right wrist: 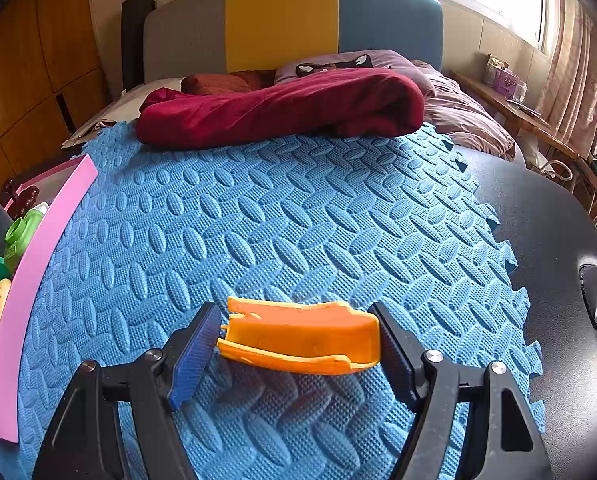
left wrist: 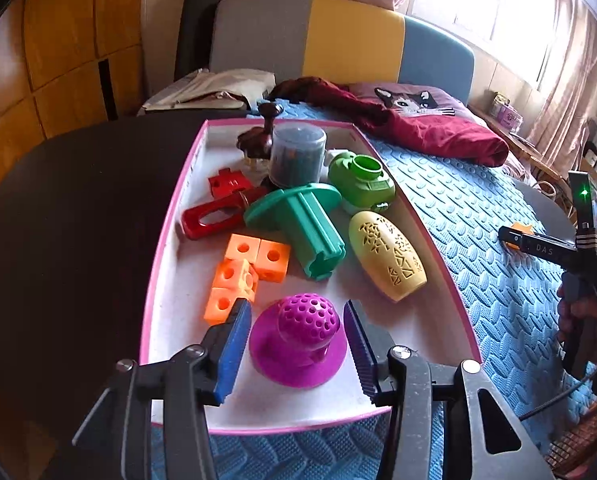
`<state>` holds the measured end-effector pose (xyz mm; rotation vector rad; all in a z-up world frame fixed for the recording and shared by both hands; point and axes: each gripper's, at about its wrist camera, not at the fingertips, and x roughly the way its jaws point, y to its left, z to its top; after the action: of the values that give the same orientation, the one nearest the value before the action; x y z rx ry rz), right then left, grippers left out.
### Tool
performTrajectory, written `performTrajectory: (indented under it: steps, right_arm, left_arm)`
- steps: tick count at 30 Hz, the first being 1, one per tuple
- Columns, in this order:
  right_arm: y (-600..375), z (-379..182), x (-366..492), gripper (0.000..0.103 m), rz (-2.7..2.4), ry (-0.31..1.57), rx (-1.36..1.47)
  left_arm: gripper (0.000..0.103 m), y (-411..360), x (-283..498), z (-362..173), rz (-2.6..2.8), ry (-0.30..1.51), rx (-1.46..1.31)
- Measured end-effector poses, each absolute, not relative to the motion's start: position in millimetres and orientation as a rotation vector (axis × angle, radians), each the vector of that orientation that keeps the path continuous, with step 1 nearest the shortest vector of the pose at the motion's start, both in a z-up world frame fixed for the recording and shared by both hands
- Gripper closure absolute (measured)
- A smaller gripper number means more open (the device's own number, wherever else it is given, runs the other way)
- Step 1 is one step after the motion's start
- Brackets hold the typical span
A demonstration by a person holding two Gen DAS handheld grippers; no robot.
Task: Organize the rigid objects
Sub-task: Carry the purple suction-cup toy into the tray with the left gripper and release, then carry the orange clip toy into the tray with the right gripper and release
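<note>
Left tool (left wrist: 298, 350) open astride magenta perforated knob (left wrist: 298, 344) in pink-rimmed tray (left wrist: 160, 264).

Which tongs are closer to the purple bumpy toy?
Left. The left tongs sit open around the purple bumpy toy in the pink tray; the right tongs grip an orange piece over the mat.

Pink tray (right wrist: 14, 320) cut off, dark figurine (left wrist: 258, 136) half hidden
</note>
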<state>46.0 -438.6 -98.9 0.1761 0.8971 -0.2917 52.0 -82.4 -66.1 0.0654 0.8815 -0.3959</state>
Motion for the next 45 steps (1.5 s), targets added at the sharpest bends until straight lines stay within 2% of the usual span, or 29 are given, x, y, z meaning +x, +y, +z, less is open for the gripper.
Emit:
performTrajectory:
  steps: [4, 37, 45]
  right_arm:
    - [-438.5, -98.9, 45.8, 0.027, -0.292, 0.897, 0.176]
    - [-431.8, -95.3, 40.0, 0.028, -0.322, 0.901, 0.189]
    - [-392.1, -67.6, 26.5, 0.028, -0.158, 0.853, 0.213]
  left_arm:
    - [0.050, -76.4, 48.3, -60.8, -0.364, 0.880, 0.057]
    - [0.050, -48.2, 38.6, -36.4, -0.295, 0.837, 0.002]
    - [0.050, -37.8, 39.9, -36.4, -0.275, 0.834, -0.021]
